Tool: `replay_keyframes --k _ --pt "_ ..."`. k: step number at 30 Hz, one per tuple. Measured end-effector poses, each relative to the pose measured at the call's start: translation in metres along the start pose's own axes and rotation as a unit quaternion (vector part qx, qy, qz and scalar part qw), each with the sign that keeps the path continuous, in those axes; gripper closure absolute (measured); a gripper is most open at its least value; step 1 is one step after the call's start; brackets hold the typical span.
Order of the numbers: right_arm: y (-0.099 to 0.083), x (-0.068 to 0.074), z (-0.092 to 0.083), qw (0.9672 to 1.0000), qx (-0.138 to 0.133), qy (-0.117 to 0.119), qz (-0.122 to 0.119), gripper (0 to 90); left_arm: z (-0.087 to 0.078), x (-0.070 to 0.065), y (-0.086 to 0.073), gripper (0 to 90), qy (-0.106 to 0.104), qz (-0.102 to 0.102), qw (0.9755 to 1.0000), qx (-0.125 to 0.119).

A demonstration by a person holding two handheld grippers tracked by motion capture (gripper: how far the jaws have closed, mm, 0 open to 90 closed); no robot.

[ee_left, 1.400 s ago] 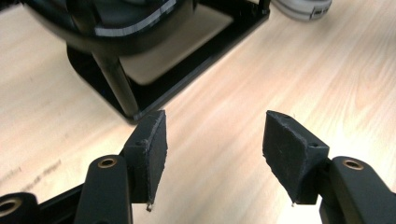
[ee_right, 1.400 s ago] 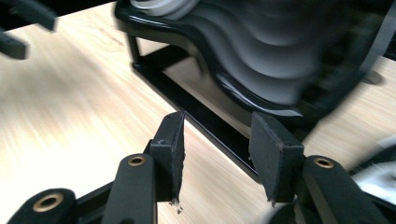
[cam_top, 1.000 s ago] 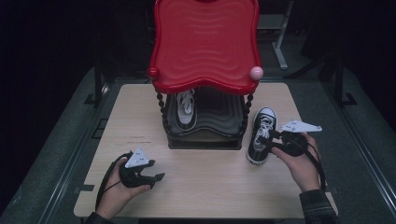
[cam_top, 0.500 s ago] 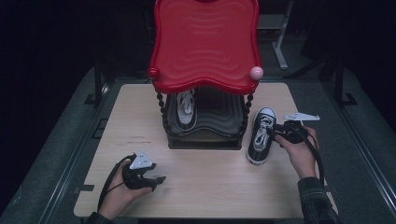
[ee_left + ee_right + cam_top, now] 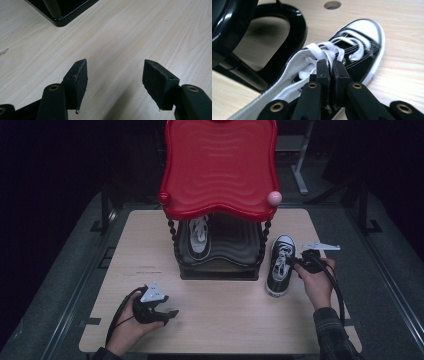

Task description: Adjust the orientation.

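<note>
Black-white sneaker flat on table, toe toward 12 o'clock, at 3 o'clock of black rack, just beside its base. Right gripper at sneaker's 3 o'clock side; jaws have just been closing, now pinched on shoe's collar edge by laces. Second sneaker on rack's lower shelf, under red top tray. Left gripper at 7 o'clock of rack, low over bare table, jaws apart, nothing between.

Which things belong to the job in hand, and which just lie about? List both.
In the job: black-and-white canvas sneaker on the table; right gripper, jaws just closed on its upper; red-topped black shoe rack; matching sneaker on its lower shelf.
Lying about: open left gripper; pale wooden table.
</note>
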State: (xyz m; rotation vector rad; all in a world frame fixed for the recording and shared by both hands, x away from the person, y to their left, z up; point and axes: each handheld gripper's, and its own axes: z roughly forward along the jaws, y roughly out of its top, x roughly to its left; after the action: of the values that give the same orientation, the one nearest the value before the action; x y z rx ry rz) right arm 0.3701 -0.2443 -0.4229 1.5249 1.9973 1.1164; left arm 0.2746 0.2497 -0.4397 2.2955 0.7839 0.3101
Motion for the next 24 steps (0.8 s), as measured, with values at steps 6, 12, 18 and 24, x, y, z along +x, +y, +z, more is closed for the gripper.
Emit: replay_keyframes --k 6,12,18,24 --pt "-0.002 -0.006 -0.010 0.9996 -0.021 -0.013 0.014 85.7 0.000 -0.001 0.001 36.2 -0.001 0.003 1.0000 0.002" --pt "-0.005 -0.005 -0.032 0.9995 -0.026 -0.017 0.002 85.8 0.000 -0.001 0.001 36.3 -0.001 0.002 1.0000 0.003" --pt "-0.015 0.002 -0.060 0.9993 -0.035 -0.009 -0.009 85.8 0.000 -0.002 0.002 36.2 -0.001 0.003 1.0000 0.000" --pt "-0.027 0.016 -0.086 0.9987 -0.044 0.006 -0.026 85.8 0.001 -0.002 0.002 36.3 -0.002 0.006 1.0000 0.001"
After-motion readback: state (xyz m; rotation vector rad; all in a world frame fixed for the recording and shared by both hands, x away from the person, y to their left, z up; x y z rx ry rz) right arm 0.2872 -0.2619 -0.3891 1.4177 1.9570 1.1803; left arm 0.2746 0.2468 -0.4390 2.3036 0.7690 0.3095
